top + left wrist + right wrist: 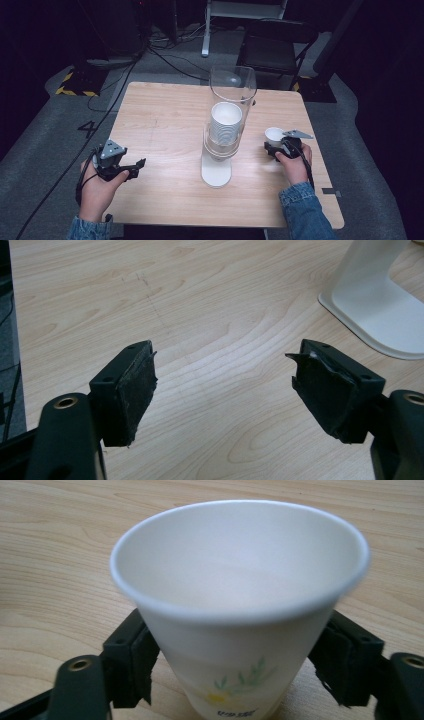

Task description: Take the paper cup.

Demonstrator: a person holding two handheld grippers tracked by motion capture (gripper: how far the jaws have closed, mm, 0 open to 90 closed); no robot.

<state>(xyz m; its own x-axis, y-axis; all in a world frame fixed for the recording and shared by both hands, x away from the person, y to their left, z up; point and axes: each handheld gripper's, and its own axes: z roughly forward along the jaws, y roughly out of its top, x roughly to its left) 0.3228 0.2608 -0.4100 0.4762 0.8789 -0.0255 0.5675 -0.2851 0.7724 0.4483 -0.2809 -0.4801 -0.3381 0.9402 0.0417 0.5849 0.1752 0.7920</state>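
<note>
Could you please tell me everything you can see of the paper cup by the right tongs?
The paper cup is white, tapered, with a rolled rim and a small green and yellow plant print above dark lettering. It looks empty and stands upright on the wooden table, right of the cup dispenser. It sits between the right tongs, whose pads flank it with slight gaps.

White paper cup (240, 605) (green sprigs, a yellow flower printed low), black claw pads (131, 667), pale woodgrain surface (55, 565).

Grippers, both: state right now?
Left gripper: open, nothing between the jaws.
Right gripper: open around the paper cup, pads not pressing it.
</note>
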